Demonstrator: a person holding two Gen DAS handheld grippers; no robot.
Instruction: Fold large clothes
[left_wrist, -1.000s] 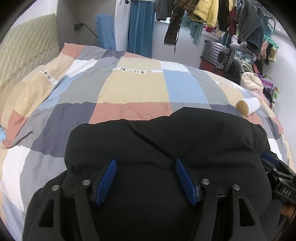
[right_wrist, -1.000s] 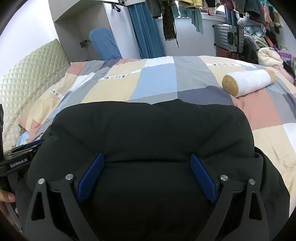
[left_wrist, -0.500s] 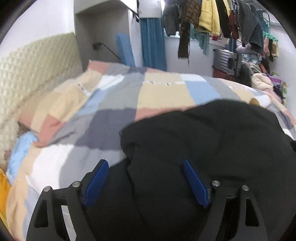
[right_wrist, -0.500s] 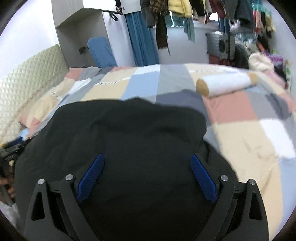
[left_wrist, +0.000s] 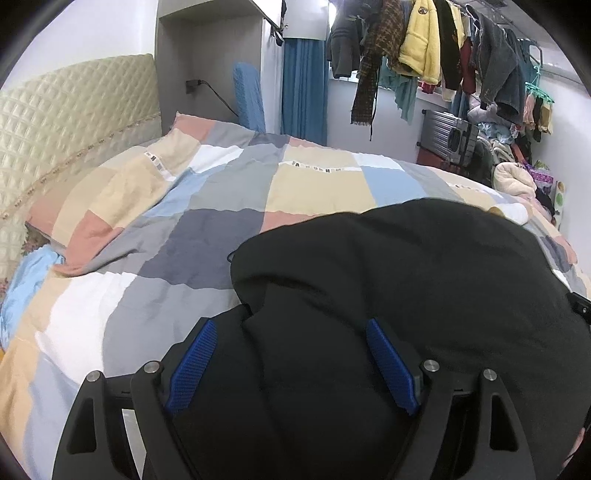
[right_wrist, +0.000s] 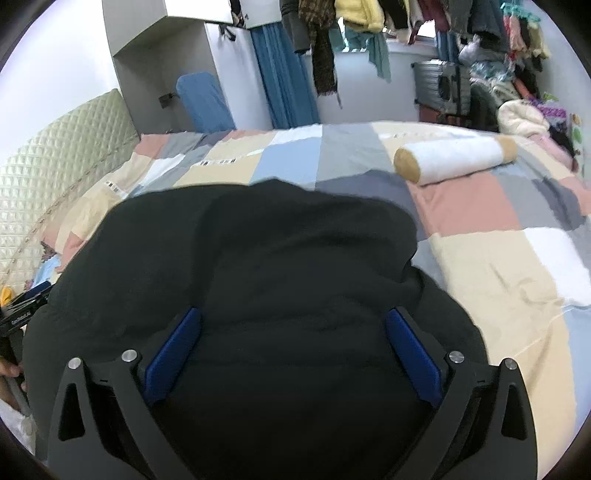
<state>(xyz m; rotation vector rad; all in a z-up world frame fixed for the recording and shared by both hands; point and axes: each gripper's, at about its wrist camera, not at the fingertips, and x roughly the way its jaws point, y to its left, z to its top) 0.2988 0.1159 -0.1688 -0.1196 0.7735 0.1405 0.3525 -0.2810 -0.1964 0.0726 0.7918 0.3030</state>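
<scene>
Bulky black padded garment (left_wrist: 406, 295) bunched on patchwork-quilt bed (left_wrist: 314, 184), near its front edge. Left tongs (left_wrist: 291, 363) have shifted from garment's middle toward its left edge, jaws just widened, released. Right tongs (right_wrist: 291, 354) have just spread wider, released, fabric between blue pads (right_wrist: 413, 354).

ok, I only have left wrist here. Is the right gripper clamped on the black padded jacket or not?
Observer: No. The right gripper has its jaws wide, and they have just been opening. The black padded jacket bulges between the blue pads but is not pinched.
Operator: Anything on the bed past the jacket that side?
Observer: A white cylindrical bolster with tan ends lies on the patchwork quilt, apart from the jacket.
Operator: Jacket's right edge tidy?
Observer: Not quite. A lower layer sticks out beyond the top fold there.
</scene>
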